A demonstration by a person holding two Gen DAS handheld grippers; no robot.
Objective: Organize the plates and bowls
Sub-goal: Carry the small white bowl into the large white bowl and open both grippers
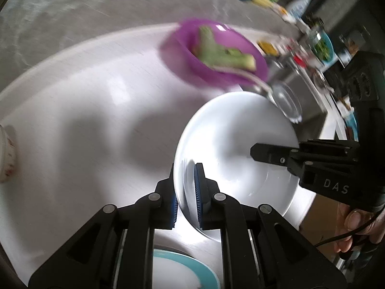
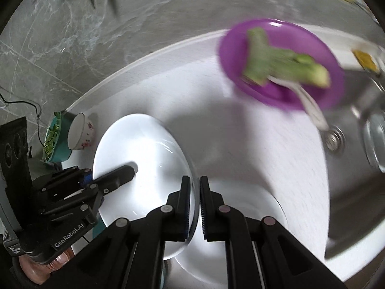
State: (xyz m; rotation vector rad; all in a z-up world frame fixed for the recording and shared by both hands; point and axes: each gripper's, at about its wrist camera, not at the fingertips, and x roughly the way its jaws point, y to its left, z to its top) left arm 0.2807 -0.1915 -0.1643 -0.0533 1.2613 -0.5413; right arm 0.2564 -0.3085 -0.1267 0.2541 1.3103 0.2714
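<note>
A white bowl (image 1: 235, 144) is held in the air over the white table (image 1: 84, 120) by both grippers. My left gripper (image 1: 186, 192) is shut on its near rim, and my right gripper (image 2: 195, 207) is shut on the opposite rim of the white bowl (image 2: 144, 159). The right gripper's finger also shows in the left wrist view (image 1: 272, 155), and the left gripper's finger shows in the right wrist view (image 2: 115, 177). A purple plate (image 1: 211, 50) with green vegetable pieces and a spoon lies further back; it also shows in the right wrist view (image 2: 281, 62). A white plate (image 2: 252, 216) lies under the bowl.
A turquoise-rimmed plate (image 1: 192, 272) lies below my left gripper. A small white cup (image 2: 80, 134) and a teal bowl of greens (image 2: 55, 142) stand at the table's left edge. A steel sink (image 2: 356, 168) is on the right. Bottles and jars (image 1: 300, 7) line the back.
</note>
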